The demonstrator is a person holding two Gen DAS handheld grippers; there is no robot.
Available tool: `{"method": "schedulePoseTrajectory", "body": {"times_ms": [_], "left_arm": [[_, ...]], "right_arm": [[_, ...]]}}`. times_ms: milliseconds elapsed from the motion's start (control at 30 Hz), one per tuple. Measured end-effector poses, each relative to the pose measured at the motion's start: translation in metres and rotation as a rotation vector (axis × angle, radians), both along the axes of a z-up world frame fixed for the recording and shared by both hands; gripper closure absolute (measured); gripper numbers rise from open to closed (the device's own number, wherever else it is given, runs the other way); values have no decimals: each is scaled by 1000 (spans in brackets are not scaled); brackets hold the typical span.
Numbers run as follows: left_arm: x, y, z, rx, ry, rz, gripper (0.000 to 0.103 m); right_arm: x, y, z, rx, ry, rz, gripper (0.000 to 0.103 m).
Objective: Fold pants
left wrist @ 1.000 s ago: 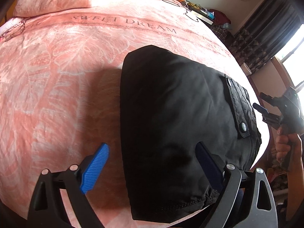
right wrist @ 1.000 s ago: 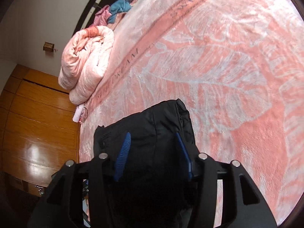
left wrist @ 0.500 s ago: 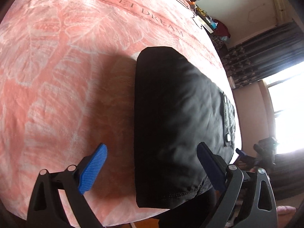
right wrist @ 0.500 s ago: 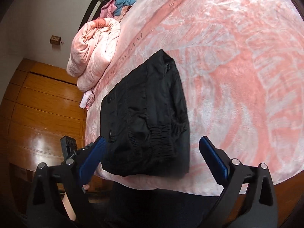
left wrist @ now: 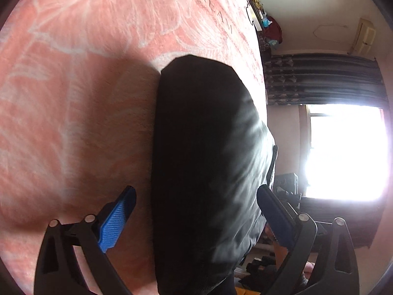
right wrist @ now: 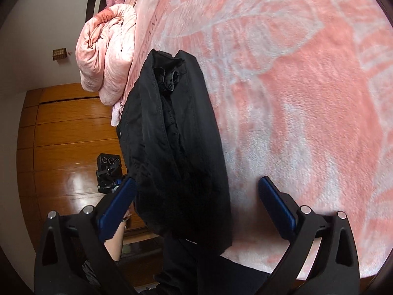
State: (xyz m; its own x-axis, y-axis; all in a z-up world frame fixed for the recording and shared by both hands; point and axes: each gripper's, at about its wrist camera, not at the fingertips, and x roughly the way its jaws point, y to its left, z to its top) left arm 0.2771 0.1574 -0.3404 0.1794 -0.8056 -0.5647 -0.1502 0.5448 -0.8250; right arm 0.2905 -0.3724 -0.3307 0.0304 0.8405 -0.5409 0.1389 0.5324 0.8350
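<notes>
Lying folded near the edge of the bed (right wrist: 307, 123), the black pants (left wrist: 203, 162) could slide off or spring open. Both the left hand-held gripper (left wrist: 196, 211) and right hand-held gripper (right wrist: 196, 196) are spread wide, pinching nothing, so any brush against that loosely stacked bundle would undo it.

Pink blanket (left wrist: 103, 78): printed "DREAM" legible; other lettering too blurred.
</notes>
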Motion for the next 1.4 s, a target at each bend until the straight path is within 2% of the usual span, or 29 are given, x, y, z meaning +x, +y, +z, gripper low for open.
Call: {"method": "schedulePoseTrajectory", "body": {"times_ms": [233,267,300,333,367,467,567,800,967,1067,1167,1267,1333,1400], "left_arm": [[8,-33,-21,-39,5,-78,4],[8,-35,-21,-26,-3,-72,8],[7,-37,-22,-20,-2,-70,29],[7,-36,-23,-30,12,-60,33],[7,-35,-23,-36,12,-47,42],[5,-34,-13,-35,-14,-40,60],[6,-37,2,7,-40,-50,69],[29,-17,43,66,-100,-19,73],[63,14,57,107,-123,23,73],[90,41,58,122,-113,48,73],[118,65,47,129,-84,61,73],[140,88,28,103,-26,84,73],[146,98,10,54,15,101,71],[146,98,1,27,25,99,66]], "right_arm": [[14,38,-9,9,-2,70,2],[14,42,-8,10,-6,74,2],[14,45,-7,6,-19,71,3],[15,50,-5,13,-37,72,6],[14,54,-2,3,-56,77,21],[10,58,9,21,-109,86,47],[9,62,31,25,-164,102,55],[35,92,75,14,-237,157,55],[82,130,80,25,-265,189,55],[116,158,74,33,-269,204,55],[150,185,62,30,-263,221,55],[178,207,44,25,-236,231,55],[191,216,26,9,-206,226,52],[199,213,9,5,-173,207,51]]}}
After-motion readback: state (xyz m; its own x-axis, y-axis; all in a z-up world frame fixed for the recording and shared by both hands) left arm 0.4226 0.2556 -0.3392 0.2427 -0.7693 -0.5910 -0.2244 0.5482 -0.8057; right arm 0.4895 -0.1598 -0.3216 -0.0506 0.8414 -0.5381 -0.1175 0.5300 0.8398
